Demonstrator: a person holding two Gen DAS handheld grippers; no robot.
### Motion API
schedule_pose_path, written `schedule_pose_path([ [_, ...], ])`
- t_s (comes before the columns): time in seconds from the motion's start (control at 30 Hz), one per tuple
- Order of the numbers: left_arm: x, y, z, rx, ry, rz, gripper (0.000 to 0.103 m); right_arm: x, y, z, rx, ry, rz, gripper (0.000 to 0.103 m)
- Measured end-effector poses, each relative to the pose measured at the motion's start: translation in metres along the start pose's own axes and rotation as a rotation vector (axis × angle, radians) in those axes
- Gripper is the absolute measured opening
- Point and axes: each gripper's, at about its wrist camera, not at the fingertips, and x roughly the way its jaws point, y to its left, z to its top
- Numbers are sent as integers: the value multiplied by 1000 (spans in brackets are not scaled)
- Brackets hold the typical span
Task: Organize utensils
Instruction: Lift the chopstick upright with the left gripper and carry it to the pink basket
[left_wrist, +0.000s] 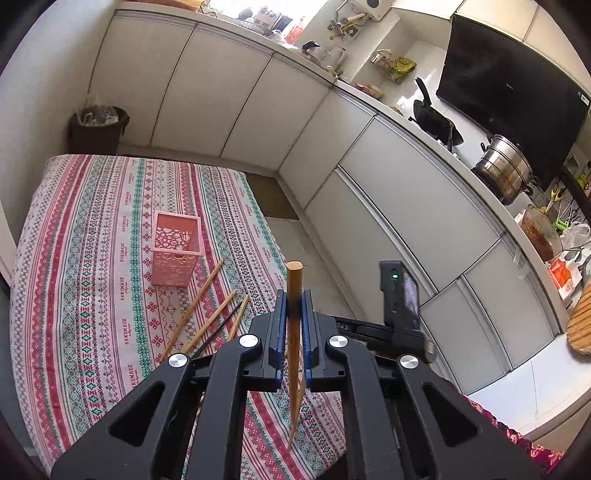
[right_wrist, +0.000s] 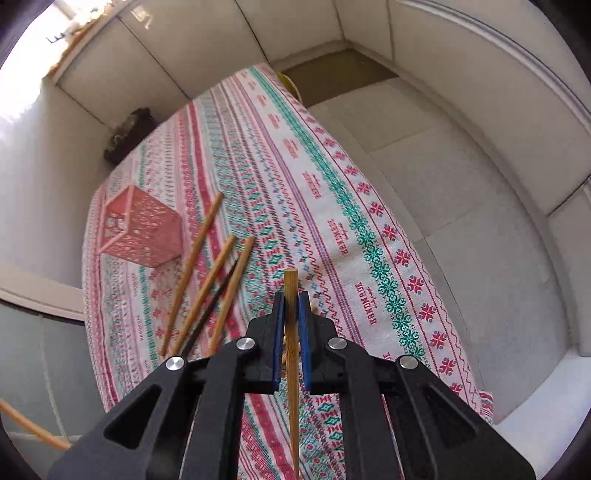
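Between the left gripper's (left_wrist: 294, 314) fingers (left_wrist: 280, 321) stands a chopstick (left_wrist: 294, 332), its top end ahead of the fingertips and its lower end reaching back toward the surface (left_wrist: 92, 229) beneath. Ahead and to the left of these fingers a perforated holder (left_wrist: 176, 251) stands on the surface. Loose chopsticks (left_wrist: 207, 306) lie fanned between the holder and the fingers, just left of them. To the right of the fingers is the other gripper's body (left_wrist: 400, 306), off the surface edge.

The right gripper's (right_wrist: 291, 314) fingers (right_wrist: 304, 321) likewise enclose a second chopstick (right_wrist: 291, 350). The holder (right_wrist: 140, 230) stands ahead-left, and the loose chopsticks (right_wrist: 207, 291) lie between.
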Motion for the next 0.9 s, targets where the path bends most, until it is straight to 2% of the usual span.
schedule_pose_path([
  [0.27,-15,-14,18,34,-78,55,7,-80,30,11,-94,-161,103,8],
  [0.6,-37,-20,91,95,-232,199,7,-148,82,77,-155,-352,184,8],
  [0.73,-38,-20,117,113,-283,265,7,-161,109,104,-181,-409,215,8],
  [0.9,-26,-9,137,111,-311,326,7,-158,142,127,-210,-449,252,8],
])
